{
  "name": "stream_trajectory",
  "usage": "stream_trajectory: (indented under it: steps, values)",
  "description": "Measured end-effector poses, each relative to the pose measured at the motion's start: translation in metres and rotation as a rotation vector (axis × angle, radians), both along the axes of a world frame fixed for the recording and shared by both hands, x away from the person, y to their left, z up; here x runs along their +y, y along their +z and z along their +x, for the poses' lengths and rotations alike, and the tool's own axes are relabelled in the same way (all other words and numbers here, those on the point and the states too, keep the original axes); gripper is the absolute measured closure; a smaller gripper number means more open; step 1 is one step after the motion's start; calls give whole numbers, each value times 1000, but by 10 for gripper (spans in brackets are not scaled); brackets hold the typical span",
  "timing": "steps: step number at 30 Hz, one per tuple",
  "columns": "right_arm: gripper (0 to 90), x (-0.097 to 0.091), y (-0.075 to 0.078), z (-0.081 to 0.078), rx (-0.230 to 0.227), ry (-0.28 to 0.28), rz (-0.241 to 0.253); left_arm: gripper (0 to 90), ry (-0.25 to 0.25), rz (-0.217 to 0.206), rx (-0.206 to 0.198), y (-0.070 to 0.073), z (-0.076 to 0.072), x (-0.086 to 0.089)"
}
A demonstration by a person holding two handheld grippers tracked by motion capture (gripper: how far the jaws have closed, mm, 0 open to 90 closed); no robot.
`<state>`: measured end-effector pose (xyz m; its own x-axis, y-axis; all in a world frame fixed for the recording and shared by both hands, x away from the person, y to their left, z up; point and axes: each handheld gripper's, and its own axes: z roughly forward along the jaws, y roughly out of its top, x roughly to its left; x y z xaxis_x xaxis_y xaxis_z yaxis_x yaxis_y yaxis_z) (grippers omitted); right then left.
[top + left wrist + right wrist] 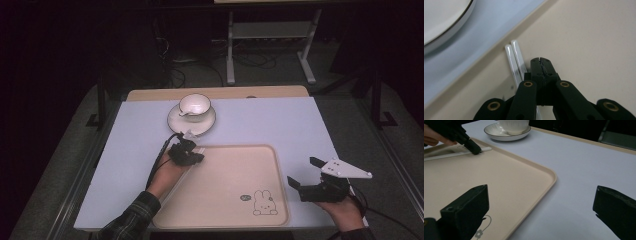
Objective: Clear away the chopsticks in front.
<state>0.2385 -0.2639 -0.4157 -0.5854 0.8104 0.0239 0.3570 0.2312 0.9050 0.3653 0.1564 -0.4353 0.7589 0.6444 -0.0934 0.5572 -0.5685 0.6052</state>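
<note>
The left tool (541, 61) is clenched tight beside the white chopsticks (514, 61) on the tray (260, 155), maybe to nudge them, while the right tool (306, 174) waits released.

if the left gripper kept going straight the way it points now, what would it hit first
Probably the tray's raised rim, just ahead of the shut left gripper, beside the two white chopsticks. Beyond it lies the saucer holding the cup. Depth is hard to judge.

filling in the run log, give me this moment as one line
left tongs: shut, empty, beside white chopsticks on tray | right tongs: open, empty, over tray edge | cup on saucer
</note>
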Motion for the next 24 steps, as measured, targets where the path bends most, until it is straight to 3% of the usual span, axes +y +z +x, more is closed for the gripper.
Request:
stream_trajectory:
  steps: [14,24]
  values:
    - [0,1,0,0,-2,2,-2,894,59,-3,32,2,-34,56]
    - [0,2,0,1,-2,2,-4,894,92,-7,35,2,-41,73]
